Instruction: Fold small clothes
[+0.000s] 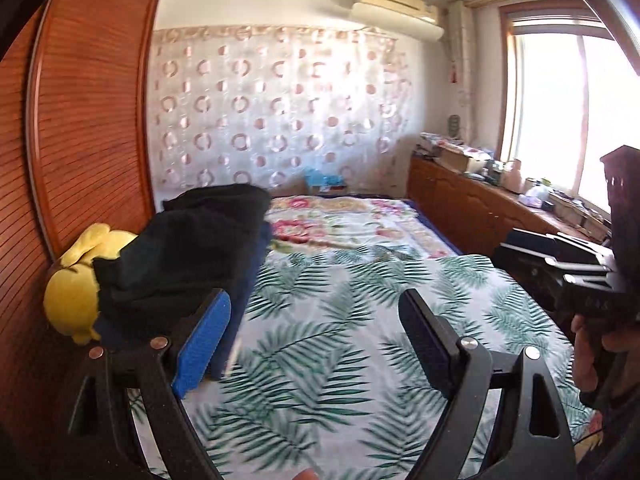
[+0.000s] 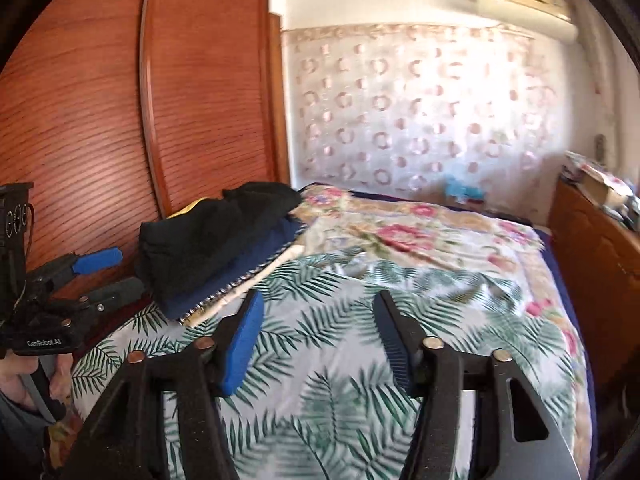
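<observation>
Seen from the left wrist, the left gripper (image 1: 316,328) hovers over a bed (image 1: 360,320) spread with a palm-leaf sheet, its jaws wide apart and empty. A stack of folded dark clothes (image 1: 188,248) lies at the bed's left edge, against a yellow soft toy (image 1: 74,276) by the wooden wardrobe (image 1: 92,120). The right gripper (image 1: 576,264) shows at the right edge.

From the right wrist, the right gripper (image 2: 318,328) also hangs above the sheet, jaws parted with nothing between them. The clothes (image 2: 216,240) sit well left of it, black pieces on top of a navy one.
</observation>
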A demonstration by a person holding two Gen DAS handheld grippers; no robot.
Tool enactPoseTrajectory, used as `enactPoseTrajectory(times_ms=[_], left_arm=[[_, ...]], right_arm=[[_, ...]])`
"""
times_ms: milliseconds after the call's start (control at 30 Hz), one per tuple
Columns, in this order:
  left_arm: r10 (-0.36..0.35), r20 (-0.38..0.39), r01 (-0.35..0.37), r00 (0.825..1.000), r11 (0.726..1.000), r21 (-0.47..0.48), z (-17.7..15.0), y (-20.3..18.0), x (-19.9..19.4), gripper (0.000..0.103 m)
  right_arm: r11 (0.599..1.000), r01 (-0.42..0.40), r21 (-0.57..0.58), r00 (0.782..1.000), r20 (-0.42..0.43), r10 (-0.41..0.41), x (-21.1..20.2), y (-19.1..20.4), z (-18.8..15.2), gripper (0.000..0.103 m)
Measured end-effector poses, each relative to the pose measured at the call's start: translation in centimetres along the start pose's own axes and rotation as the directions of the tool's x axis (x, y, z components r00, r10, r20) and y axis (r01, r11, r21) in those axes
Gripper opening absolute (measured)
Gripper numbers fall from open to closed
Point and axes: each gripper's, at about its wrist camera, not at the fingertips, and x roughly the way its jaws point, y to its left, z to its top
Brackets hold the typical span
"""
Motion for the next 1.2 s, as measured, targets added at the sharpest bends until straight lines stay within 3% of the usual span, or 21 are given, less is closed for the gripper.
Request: enactPoseTrajectory(times_ms=[133,467,933,1200], left_arm=[[-0.017,0.023,0.016,1.000,1.000,0.024,0.6,-2.0,-1.0,0.087],[0.019,0.045,-0.020,0.999,1.000,0.017,1.0,-4.1,-3.2,0.087],[0.007,0.033,-0.008,0.999,0.999,0.033,0.7,-4.9,-3.3,0.087],[0.016,0.043,-0.017,0.999,0.999,0.028,0.9,-4.8,-3.8,0.087]], right_arm=[[0.997,0.065,0.035,0.997,0.031,-0.066,-3.9,0.8,-0.7,0.081],[0.984,0.153,0.094,0.982,0.094,-0.162,-10.2,3.4,-2.4,0.081],[0.975,0.186,0.124,0.975,0.096,-0.199,-9.6,5.0,-3.8,0.081],[0.974,0.183,0.131,0.976,0.094,-0.196,-9.6,4.0,-4.3,0.081]])
